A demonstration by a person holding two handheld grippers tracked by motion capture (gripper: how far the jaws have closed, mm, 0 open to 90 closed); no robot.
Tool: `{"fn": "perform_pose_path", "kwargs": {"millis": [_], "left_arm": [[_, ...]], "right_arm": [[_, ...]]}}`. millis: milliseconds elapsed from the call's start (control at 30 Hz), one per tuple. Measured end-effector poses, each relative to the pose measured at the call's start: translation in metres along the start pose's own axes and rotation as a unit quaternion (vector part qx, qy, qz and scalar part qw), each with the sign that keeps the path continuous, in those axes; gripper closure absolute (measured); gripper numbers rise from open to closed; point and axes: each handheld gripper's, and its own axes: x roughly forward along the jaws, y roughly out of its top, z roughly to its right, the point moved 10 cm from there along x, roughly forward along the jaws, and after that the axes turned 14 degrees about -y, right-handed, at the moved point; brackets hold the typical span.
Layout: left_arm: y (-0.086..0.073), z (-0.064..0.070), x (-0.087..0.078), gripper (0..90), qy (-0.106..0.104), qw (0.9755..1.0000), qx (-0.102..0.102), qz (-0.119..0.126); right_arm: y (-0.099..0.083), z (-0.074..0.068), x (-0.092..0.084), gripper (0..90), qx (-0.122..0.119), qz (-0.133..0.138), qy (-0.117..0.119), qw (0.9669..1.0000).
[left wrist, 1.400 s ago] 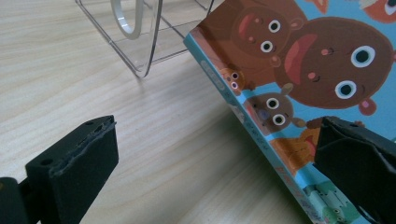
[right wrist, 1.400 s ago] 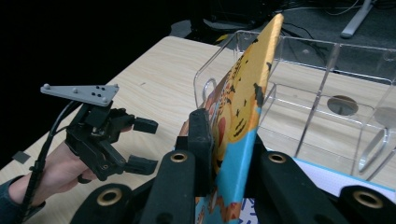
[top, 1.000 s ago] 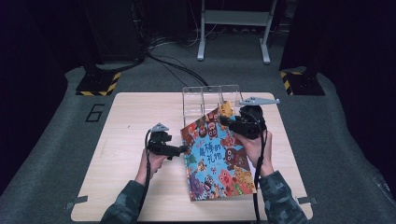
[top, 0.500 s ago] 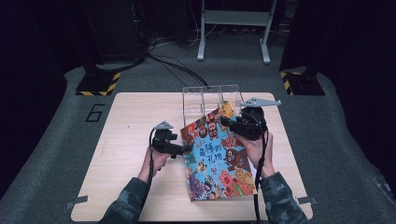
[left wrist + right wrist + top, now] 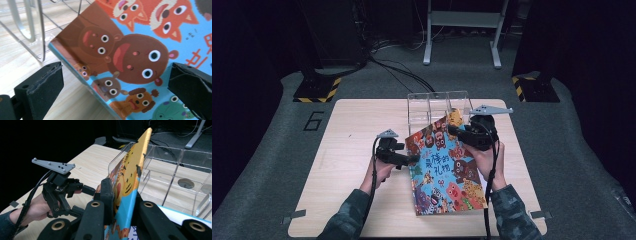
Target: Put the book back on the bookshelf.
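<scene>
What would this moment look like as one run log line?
right gripper: shut on picture book | left gripper: open at book's edge | clear rack: behind

Dark room, grey carpet floor (image 5: 562,150), wooden table (image 5: 347,130), metal stand (image 5: 462,30).

The picture book (image 5: 140,57) is cut off by the left gripper view's edges; its cover hides the clear rack's (image 5: 432,105) near wall.
</scene>
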Motion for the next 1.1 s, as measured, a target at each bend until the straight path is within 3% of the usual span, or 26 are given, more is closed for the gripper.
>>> {"fn": "perform_pose_path", "kwargs": {"millis": [467, 600, 767, 967, 1100], "left_arm": [[-0.001, -0.004, 0.001, 0.0, -0.021, 0.9998, -0.006, 0.001], [-0.001, -0.004, 0.003, 0.0, -0.045, 0.9988, -0.018, 0.006], [-0.001, -0.003, 0.004, 0.0, -0.046, 0.9988, -0.017, 0.006], [0.001, 0.002, 0.003, 0.0, -0.035, 0.9994, 0.006, -0.004], [0.004, 0.007, 0.000, 0.3, -0.046, 0.9988, 0.013, 0.006]], "right_arm": [[0.000, 0.000, 0.000, 80.9, -0.003, 0.003, 0.002, 1.0000], [0.000, 0.000, 0.000, 80.9, -0.002, 0.004, 0.002, 1.0000], [-0.002, 0.002, -0.001, 80.8, 0.002, 0.003, 0.006, 1.0000], [-0.005, 0.006, -0.004, 80.4, 0.007, 0.012, 0.006, 0.9999], [-0.009, 0.011, -0.010, 79.9, 0.008, 0.023, 0.004, 0.9997]]}}
